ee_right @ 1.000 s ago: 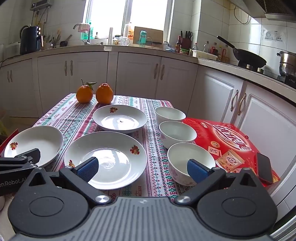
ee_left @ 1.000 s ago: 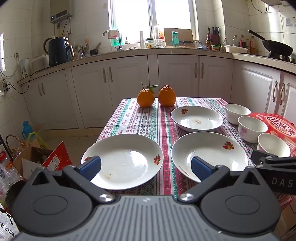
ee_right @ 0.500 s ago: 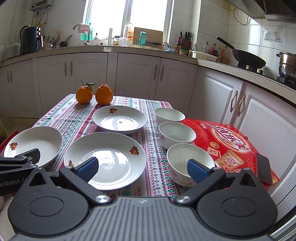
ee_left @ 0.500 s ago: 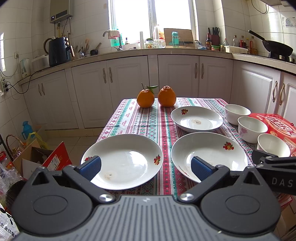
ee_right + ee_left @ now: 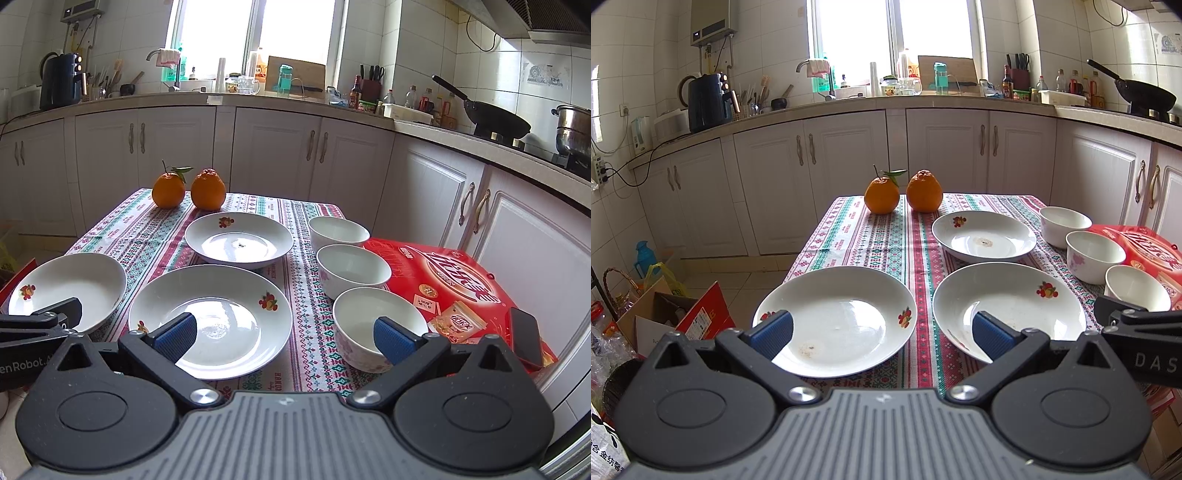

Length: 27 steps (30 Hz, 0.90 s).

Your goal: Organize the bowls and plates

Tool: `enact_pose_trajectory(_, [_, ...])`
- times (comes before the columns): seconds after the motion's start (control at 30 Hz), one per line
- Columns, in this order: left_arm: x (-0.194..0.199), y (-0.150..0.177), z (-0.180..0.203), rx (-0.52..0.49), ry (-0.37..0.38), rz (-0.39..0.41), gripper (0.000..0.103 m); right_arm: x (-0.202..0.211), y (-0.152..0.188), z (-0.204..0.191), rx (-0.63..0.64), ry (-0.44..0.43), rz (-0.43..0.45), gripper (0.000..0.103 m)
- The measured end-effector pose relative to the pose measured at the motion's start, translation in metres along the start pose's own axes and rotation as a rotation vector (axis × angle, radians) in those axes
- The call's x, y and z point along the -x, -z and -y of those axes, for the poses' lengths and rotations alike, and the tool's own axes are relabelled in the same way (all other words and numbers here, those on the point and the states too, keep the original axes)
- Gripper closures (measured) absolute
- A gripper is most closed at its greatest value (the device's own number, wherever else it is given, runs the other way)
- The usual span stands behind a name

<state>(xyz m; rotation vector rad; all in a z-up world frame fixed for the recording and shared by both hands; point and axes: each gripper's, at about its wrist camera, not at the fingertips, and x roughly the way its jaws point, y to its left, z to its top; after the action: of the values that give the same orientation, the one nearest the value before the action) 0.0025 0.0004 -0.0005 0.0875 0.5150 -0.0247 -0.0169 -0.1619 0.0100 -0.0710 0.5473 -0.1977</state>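
You are holding the left gripper (image 5: 882, 334) at the near edge of the table (image 5: 871, 236) with its blue pads (image 5: 774, 332) spread wide, gripping nothing and touching nothing. Between and beyond them are lying the near-left plate (image 5: 834, 319) and the near-right plate (image 5: 1008, 306), side by side but apart on the patterned cloth. A third plate (image 5: 984, 236) is sitting further back, behind the near-right one.

You are keeping the right gripper (image 5: 284, 334) just as wide apart, also empty. Its left pad is showing over the near-right plate (image 5: 210, 317) and its right pad over the nearest bowl (image 5: 376, 325), without visible contact. Two more bowls, the middle bowl (image 5: 352, 269) and the far bowl (image 5: 338, 232), are lining up behind it along the table's right side, beside a red box (image 5: 454, 280). Two oranges (image 5: 188, 188) are sitting at the far end.
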Motion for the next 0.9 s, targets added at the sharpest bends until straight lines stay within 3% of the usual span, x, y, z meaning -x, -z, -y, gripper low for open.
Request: enact_pose_trajectory(0.9, [0.0016,0.0013,0.002,-0.006,-0.002,-0.005,0.001,0.0006,-0.0001,-0.0003,0.002,0.001,0.003,0.0])
